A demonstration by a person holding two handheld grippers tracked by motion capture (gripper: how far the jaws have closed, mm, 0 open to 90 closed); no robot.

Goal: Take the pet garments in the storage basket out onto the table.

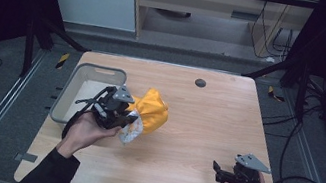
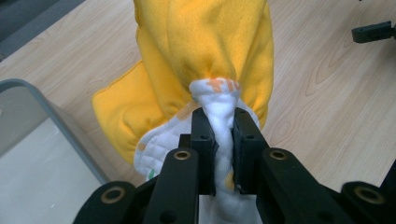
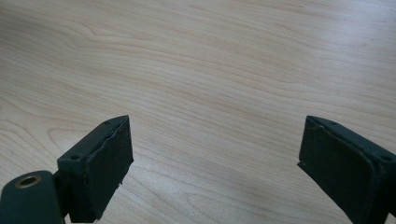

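L gripper (image 2: 219, 140) clamped on white patterned edge of a yellow fleece cloth (image 2: 205, 60), jaws pinching the bunched fabric; cloth (image 1: 150, 115) sits on wooden table (image 1: 192, 142) just beside grey plastic bin (image 1: 81, 88), near table's left side; R gripper (image 3: 215, 158) w/ jaws wide apart, nothing btwn them, low over bare wood near the front-right corner, well apart from cloth.

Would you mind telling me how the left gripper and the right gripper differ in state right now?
The left gripper is shut on a yellow and white cloth, while the right gripper is open with nothing between its jaws. The left gripper sits beside the grey bin at mid-table; the right gripper is near the table's front right corner. Both are black, two-jawed and hand-held.
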